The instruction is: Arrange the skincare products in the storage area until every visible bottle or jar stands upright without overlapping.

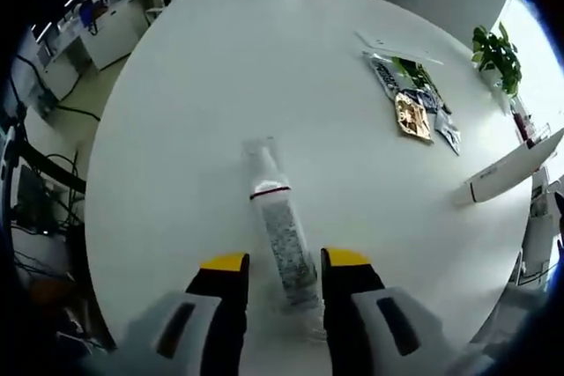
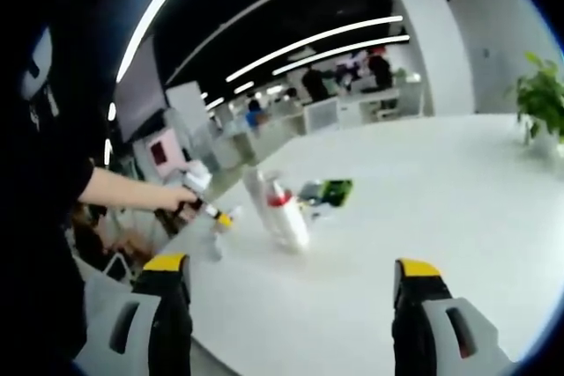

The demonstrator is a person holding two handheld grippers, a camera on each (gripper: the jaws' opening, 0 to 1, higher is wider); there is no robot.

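Lying on its side on the white desk [image 1: 176,129], the clear bottle [image 1: 280,239] runs straight away from you, its base between your left gripper [image 1: 284,261] fingers and its cap end pointing toward the far side of the desk. Those fingers [image 1: 225,263] are spread, flanking the bottle's lower body on both sides without clearly touching it, so you hold nothing yet. Its long axis lines up with the fingers rather than crossing them, which I judge to be the point that matters: closing here would catch the body across its width, and you would then tip the cap end up to stand it.

Your right gripper [image 2: 291,272] is also spread wide and empty, well back from the bottle [image 2: 280,209], which shows near the desk edge beside the left gripper [image 2: 211,213]. The left is plainly the nearer one. Some packets [image 1: 419,107] lie well apart from the bottle, toward the plant [image 1: 495,55].
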